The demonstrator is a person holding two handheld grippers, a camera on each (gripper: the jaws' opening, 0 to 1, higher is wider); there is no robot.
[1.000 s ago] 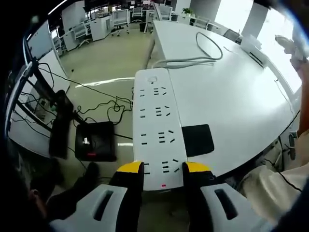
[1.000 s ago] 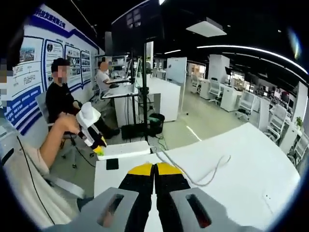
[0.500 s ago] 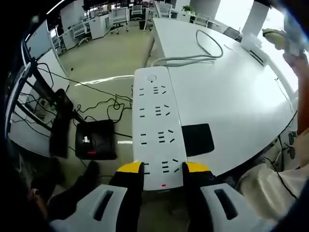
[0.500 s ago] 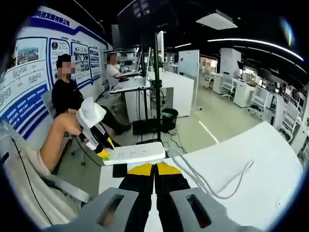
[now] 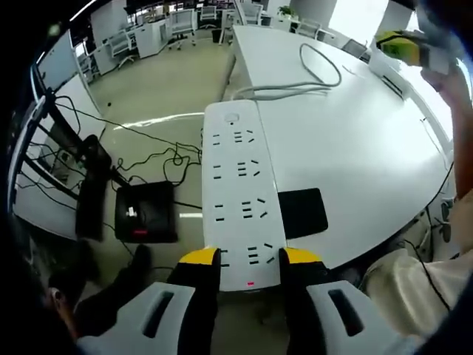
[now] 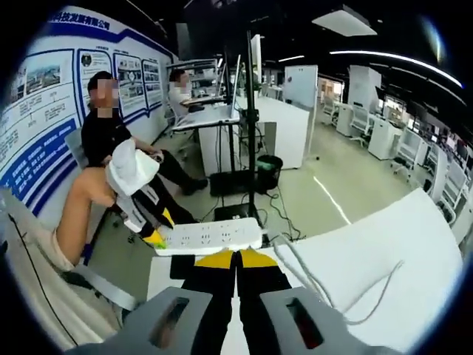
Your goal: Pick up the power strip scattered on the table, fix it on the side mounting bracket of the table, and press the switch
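- Your left gripper (image 5: 250, 260) has its two yellow-tipped jaws closed on the near end of the white power strip (image 5: 240, 196), one jaw on each long side
- In the left gripper view the strip runs away from the jaws along the rim of the white table (image 5: 355, 155), its socket face up and its round switch (image 5: 232, 120) at the far end
- A black pad (image 5: 303, 213) lies on the table just beside the strip's right side
- The strip's white cable (image 5: 307, 78) leaves the far end and loops over the tabletop
- In the right gripper view your right gripper (image 6: 236, 259) has its jaws pressed together with nothing between them
- That view also shows the left gripper (image 6: 151, 229) holding the strip (image 6: 211, 237) level at the table edge
- Your right gripper (image 5: 403, 48) shows at the upper right of the left gripper view, above the table
- Two people sit at a desk (image 6: 211, 118) in the background
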